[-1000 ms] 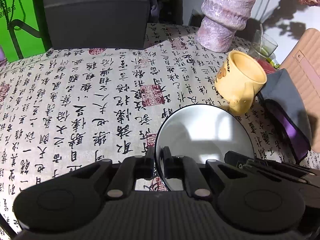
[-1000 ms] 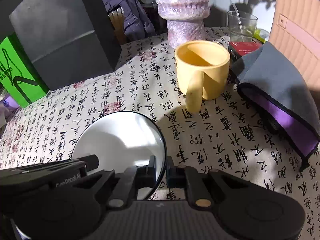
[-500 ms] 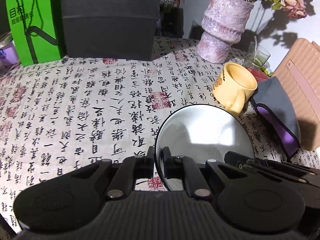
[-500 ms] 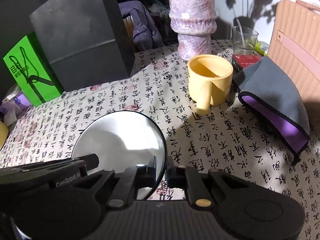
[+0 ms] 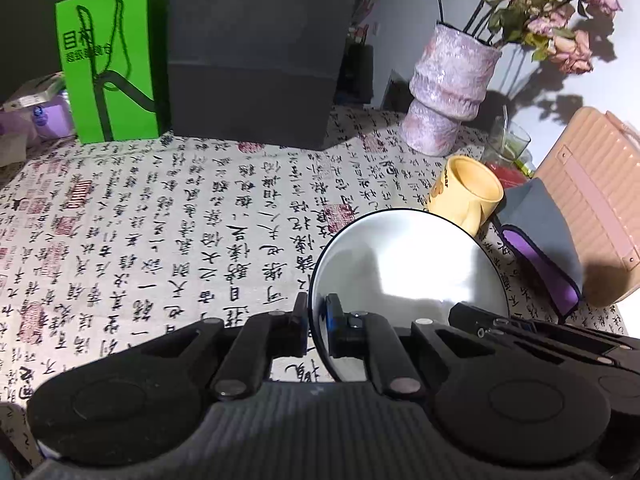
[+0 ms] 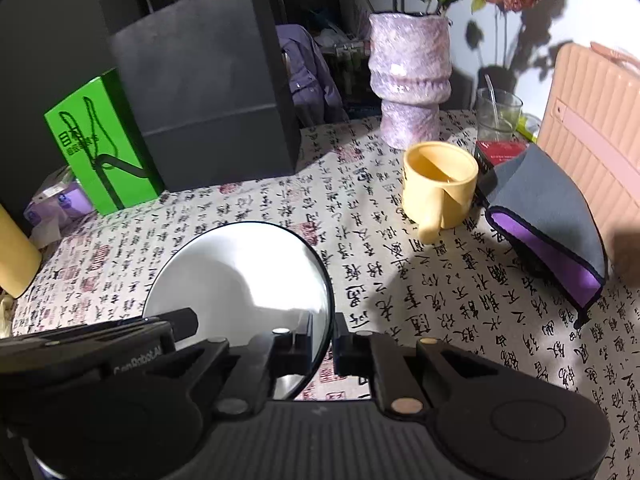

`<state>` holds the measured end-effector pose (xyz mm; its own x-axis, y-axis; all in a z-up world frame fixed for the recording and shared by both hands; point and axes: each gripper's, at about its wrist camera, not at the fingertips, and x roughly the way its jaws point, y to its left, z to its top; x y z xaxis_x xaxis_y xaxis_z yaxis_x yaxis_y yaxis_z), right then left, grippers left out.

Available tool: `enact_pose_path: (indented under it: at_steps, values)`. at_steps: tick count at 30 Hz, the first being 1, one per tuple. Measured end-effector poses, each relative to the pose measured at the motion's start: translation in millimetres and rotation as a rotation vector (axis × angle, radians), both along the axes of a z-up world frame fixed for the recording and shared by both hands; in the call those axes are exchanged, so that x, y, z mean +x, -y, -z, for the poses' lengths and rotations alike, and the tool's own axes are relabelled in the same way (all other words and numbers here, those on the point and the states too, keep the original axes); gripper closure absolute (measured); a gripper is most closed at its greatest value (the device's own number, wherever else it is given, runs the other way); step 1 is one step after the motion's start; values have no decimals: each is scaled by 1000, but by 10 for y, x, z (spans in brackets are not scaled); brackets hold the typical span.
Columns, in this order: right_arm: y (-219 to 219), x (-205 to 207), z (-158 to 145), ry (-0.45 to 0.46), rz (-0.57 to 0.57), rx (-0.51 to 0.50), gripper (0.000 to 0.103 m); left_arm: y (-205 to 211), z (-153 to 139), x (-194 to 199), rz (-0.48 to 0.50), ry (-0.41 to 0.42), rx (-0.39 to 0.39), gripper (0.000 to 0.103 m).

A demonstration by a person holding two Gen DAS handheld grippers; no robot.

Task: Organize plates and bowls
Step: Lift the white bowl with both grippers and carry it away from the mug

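A round white plate point(image 5: 408, 268) with a thin dark rim hangs above the calligraphy-print tablecloth, held from both sides. My left gripper point(image 5: 314, 316) is shut on its left rim. My right gripper point(image 6: 326, 340) is shut on its right rim; the same plate point(image 6: 244, 276) fills the lower left of the right wrist view. Each gripper's black body shows at the plate's far edge in the other's view. A yellow mug point(image 6: 438, 186) stands on the cloth beyond the plate, its handle toward me.
At the back stand a dark paper bag point(image 5: 256, 48), a green bag point(image 5: 112, 68) and a purple vase with dried flowers point(image 5: 450, 88). A grey and purple cloth point(image 6: 548, 216), a glass point(image 6: 498, 114) and a pink quilted case point(image 6: 596, 128) lie to the right. A yellow cylinder point(image 6: 14, 256) is at far left.
Both grippers have risen and drawn back with the plate between them. More of the table, the bags and the vase's flowers now shows, and the mug looks smaller and farther.
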<state>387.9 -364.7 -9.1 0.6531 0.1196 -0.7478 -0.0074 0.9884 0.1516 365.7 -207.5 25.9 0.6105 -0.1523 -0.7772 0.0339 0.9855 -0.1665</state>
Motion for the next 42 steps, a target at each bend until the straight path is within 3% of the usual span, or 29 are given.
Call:
enact_pose_path:
  at_steps: [22,42]
  values:
    - [-541,-661,-399,88,-52,-21,94,-529,-399,-685,-49,89,-18,94]
    - [-1010,-1105,-535,131,-116,-21,94,-1010,-547,-1183,-113,127,-23,94]
